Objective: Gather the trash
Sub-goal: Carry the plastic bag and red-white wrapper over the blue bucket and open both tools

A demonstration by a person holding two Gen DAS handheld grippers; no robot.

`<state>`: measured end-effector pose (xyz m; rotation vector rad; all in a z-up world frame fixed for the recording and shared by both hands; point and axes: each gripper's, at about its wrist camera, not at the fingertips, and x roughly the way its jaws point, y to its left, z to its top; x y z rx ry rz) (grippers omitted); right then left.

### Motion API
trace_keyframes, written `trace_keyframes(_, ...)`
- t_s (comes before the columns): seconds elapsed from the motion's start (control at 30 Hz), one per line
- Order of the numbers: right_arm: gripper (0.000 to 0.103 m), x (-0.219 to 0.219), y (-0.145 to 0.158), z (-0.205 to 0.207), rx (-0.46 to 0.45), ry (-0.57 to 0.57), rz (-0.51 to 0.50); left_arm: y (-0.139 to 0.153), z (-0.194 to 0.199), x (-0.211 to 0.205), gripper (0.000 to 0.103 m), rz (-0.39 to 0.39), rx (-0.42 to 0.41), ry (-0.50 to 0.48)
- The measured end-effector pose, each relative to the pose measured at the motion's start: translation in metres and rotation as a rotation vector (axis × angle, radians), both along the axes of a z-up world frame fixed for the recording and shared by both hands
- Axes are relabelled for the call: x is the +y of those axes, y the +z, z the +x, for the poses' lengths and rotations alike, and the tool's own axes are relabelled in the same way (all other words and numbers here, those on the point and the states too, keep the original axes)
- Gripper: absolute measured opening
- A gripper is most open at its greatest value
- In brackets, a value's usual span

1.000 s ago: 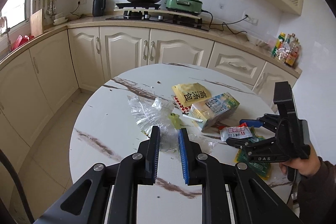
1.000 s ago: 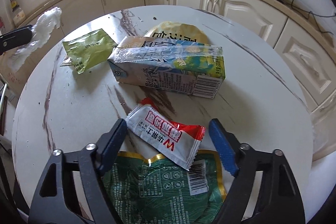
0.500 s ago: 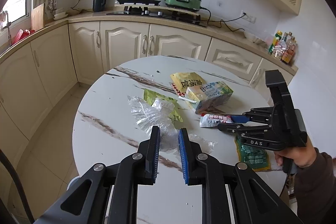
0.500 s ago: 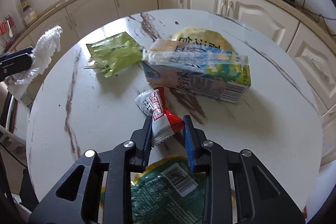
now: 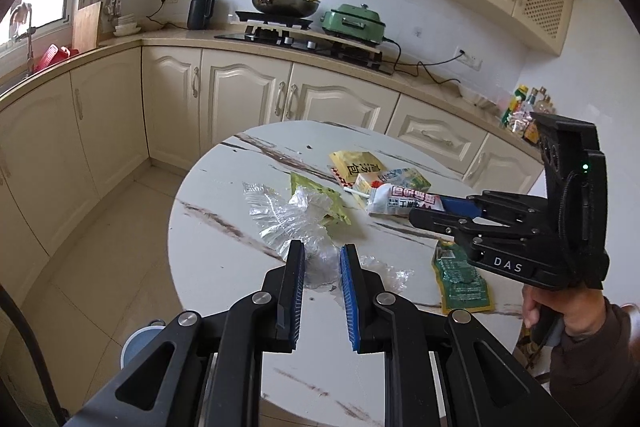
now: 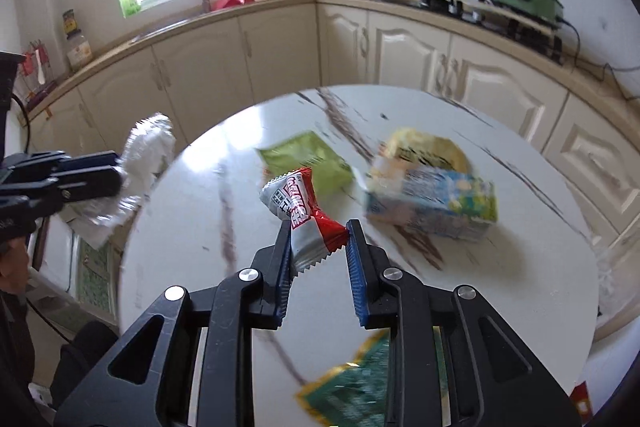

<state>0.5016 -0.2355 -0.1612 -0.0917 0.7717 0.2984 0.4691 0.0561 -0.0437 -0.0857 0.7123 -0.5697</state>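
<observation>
My left gripper point(image 5: 322, 255) is shut on a crumpled clear plastic wrapper point(image 5: 296, 219) and holds it above the round marble table point(image 5: 224, 259). The wrapper also shows in the right wrist view point(image 6: 140, 163). My right gripper point(image 6: 318, 231) is shut on a red and white snack packet point(image 6: 304, 211), lifted off the table; the packet shows in the left wrist view point(image 5: 404, 201) too. On the table lie a light green packet point(image 6: 306, 163), a drink carton point(image 6: 432, 207), a yellow packet point(image 6: 424, 151) and a dark green packet point(image 5: 460, 275).
Cream kitchen cabinets point(image 5: 248, 103) curve around behind the table, with a stove and pan point(image 5: 284, 3) on the counter. A blue-rimmed bin point(image 5: 140, 343) shows on the floor under the table's left edge.
My right gripper has closed on the red and white packet and raised it off the table. My left gripper has lifted higher with the plastic wrapper still held.
</observation>
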Motion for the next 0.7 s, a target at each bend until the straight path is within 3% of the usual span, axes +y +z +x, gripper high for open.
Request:
trace_keyframes(0.17, 0.025, 0.065, 0.011, -0.001, -0.032, 0.063, 0.034, -0.001, -0.025, 0.051, 0.014, -0.022, -0.004, 0.066)
trace_keyframes(0.37, 0.025, 0.159, -0.002, 0.011, -0.011, 0.188, 0.079, -0.014, -0.050, 0.131, 0.014, -0.028, 0.017, 0.182)
trace_keyframes(0.57, 0.025, 0.256, -0.036, 0.031, 0.046, 0.280, 0.081, -0.046, -0.062, 0.207, 0.014, -0.024, 0.086, 0.294)
trace_keyframes(0.7, 0.025, 0.308, -0.083, 0.051, 0.110, 0.282, 0.034, -0.083, -0.050, 0.240, 0.014, -0.031, 0.175, 0.340)
